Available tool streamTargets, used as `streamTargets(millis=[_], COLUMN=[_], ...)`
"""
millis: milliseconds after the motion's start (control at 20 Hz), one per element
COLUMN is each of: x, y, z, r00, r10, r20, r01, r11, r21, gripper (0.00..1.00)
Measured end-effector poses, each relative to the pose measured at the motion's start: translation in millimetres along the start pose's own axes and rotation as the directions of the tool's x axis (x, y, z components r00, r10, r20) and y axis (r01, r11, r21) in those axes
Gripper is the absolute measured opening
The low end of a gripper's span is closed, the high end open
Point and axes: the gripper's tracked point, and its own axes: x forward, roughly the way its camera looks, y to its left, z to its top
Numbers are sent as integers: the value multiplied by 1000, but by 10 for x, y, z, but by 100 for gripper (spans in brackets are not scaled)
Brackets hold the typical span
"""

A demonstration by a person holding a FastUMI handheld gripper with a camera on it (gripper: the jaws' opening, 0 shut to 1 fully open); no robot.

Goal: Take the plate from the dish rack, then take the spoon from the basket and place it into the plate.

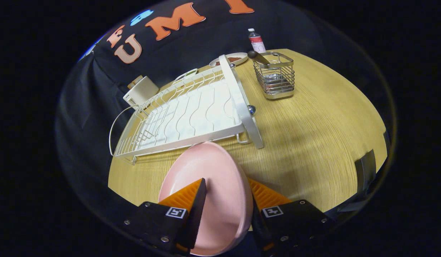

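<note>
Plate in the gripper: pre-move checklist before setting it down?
1. Grip: gripper has both fingers pressing the pink plate, one on each face. Ok.
2. Plate out of the dish rack: held on edge in front of it. Ok.
3. Landing spot: bare wooden table to the right of the rack. Ok.
4. Spoon in place: its handle sticks out of the wire basket. Ok.
5. Grip firmness against slipping: cannot tell.
</note>
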Motion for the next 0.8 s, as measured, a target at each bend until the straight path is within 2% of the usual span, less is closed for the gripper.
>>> streamTargets(millis=[150, 200, 350, 800], x=[9, 1, -31, -156], y=[-114, -158, -93, -74], z=[25, 59, 65, 281], r00=[998, 997, 999, 994], r10=[-60, -79, -44, -19], r20=[11, 22, 22, 110], r01=[60, 80, 45, 19], r11=[998, 996, 999, 1000], r21=[-36, -47, -18, 3], gripper=[70, 69, 69, 67])
